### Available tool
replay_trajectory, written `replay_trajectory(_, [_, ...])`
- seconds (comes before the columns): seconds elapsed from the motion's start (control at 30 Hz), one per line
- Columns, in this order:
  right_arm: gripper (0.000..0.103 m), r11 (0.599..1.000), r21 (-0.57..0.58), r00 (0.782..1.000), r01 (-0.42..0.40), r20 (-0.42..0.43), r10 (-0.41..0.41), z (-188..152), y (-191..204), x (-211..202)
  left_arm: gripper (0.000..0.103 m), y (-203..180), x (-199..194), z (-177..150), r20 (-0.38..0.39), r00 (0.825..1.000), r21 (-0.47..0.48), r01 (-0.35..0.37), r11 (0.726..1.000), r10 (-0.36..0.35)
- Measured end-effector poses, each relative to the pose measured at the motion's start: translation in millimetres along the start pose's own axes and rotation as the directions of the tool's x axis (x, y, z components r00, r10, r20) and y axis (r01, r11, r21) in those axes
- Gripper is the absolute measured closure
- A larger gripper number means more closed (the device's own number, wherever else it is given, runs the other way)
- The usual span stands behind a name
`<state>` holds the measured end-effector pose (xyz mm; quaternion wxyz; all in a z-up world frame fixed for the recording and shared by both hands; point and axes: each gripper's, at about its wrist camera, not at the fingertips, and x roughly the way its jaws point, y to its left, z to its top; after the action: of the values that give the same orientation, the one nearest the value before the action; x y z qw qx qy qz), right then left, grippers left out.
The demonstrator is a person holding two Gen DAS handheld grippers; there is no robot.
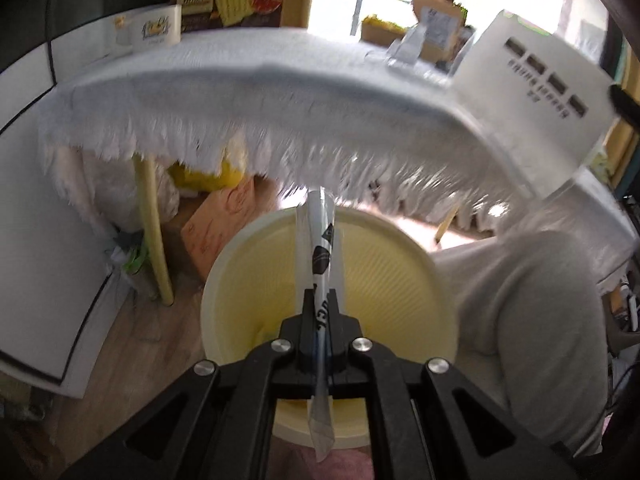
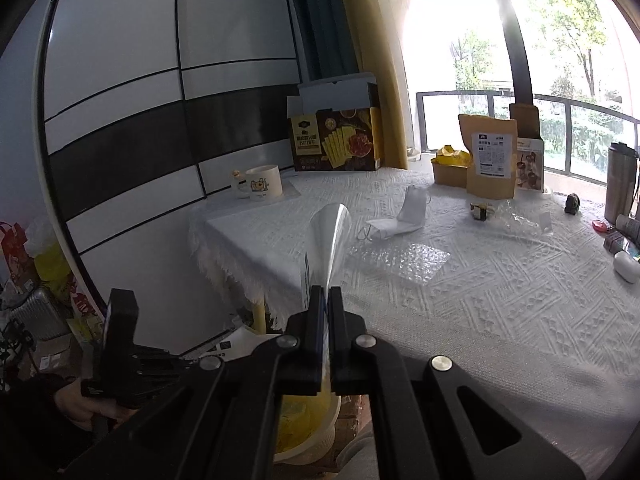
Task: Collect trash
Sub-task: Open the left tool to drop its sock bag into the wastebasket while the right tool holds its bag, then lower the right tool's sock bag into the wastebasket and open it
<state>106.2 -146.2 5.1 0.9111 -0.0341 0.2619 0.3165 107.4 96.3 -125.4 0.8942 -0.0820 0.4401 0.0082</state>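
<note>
My left gripper [image 1: 320, 300] is shut on a clear plastic wrapper with black print [image 1: 320, 256] and holds it over the open mouth of a pale yellow trash bin [image 1: 256, 280] that stands on the floor in front of the table. My right gripper [image 2: 325, 294] is shut on a clear shiny plastic wrapper [image 2: 330, 236] and holds it above the table's near left corner. On the white tablecloth [image 2: 480, 304] lie a bubble wrap sheet [image 2: 404, 258], a white face mask [image 2: 404, 216], crumpled clear plastic [image 2: 520, 218] and a small dark wrapper [image 2: 480, 212].
A mug [image 2: 262, 184], a cracker box [image 2: 338, 140], a brown pouch [image 2: 490, 158], a steel tumbler [image 2: 620, 180] and a white earbud case [image 2: 626, 266] stand on the table. Boxes and bags [image 1: 224, 208] sit under it. My grey-clad leg [image 1: 540, 300] is right of the bin.
</note>
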Motion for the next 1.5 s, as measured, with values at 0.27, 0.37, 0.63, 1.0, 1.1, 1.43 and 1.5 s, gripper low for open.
replay_trajectory(0.27, [0.101,1.0,0.008,1.0,-0.017,-0.005,0.017,-0.8,-2.7,1.0,0.064,9.6,-2.5,2.1,0.004,1.0,-0.045,-0.018,0.999,0.018])
replay_trajectory(0.37, [0.101,0.999,0.015,0.999,-0.036,-0.014,0.036,-4.8,0.5,3.6,0.064,12.3,-6.0,3.9,0.018,0.999,-0.055,-0.034,0.998,0.035])
replay_trajectory(0.63, [0.101,0.995,0.008,0.993,-0.097,-0.064,0.098,-21.5,21.2,16.6,0.064,19.3,-16.4,10.3,0.068,0.996,-0.054,-0.047,0.997,0.051])
replay_trajectory(1.0, [0.101,0.987,0.019,0.971,-0.162,-0.172,0.163,-48.4,39.8,51.9,0.064,31.2,-30.6,10.4,0.118,0.992,-0.084,-0.04,0.996,0.05])
replay_trajectory(1.1, [0.101,0.984,0.028,0.962,-0.174,-0.207,0.176,-57.1,44.0,64.1,0.064,35.9,-32.9,10.0,0.124,0.991,-0.092,-0.043,0.995,0.055])
replay_trajectory(1.43, [0.101,0.985,0.112,0.924,-0.13,-0.347,0.161,-85.0,33.6,106.5,0.064,43.5,-33.6,6.0,0.115,0.991,-0.101,-0.058,0.993,0.069])
replay_trajectory(1.5, [0.101,0.985,0.126,0.918,-0.12,-0.362,0.159,-87.9,29.9,111.8,0.064,43.2,-33.3,6.1,0.114,0.991,-0.099,-0.06,0.993,0.071])
